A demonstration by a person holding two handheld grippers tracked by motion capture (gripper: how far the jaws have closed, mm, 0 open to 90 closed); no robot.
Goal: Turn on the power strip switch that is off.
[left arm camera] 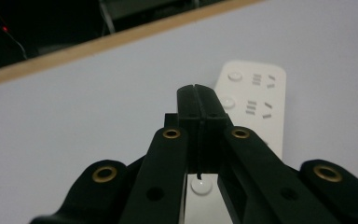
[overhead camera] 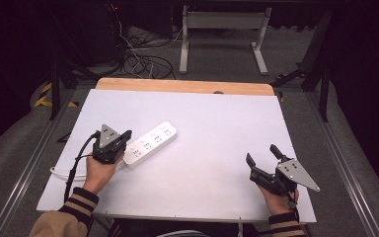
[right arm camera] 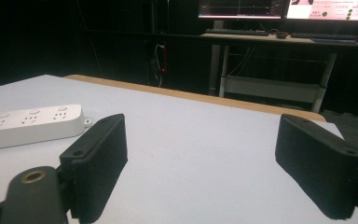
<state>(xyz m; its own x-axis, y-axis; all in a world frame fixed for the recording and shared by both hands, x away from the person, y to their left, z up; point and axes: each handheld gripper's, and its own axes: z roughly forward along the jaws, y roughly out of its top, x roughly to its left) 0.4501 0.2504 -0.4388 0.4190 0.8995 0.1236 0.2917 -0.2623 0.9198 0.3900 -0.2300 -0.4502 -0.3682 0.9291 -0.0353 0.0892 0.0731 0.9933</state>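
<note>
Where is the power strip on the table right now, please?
In the high view, the power strip lies left of centre on the table, its near end under the shut left gripper.

One power strip, two grippers, one table.

A single white power strip (overhead camera: 150,143) lies on the table (overhead camera: 212,123) at about nine o'clock from its middle; it carries three socket groups, each with one round button. Two grippers are counted: the left gripper (overhead camera: 125,137) at eight o'clock and the right gripper (overhead camera: 261,157) at four o'clock, one per hand.
</note>
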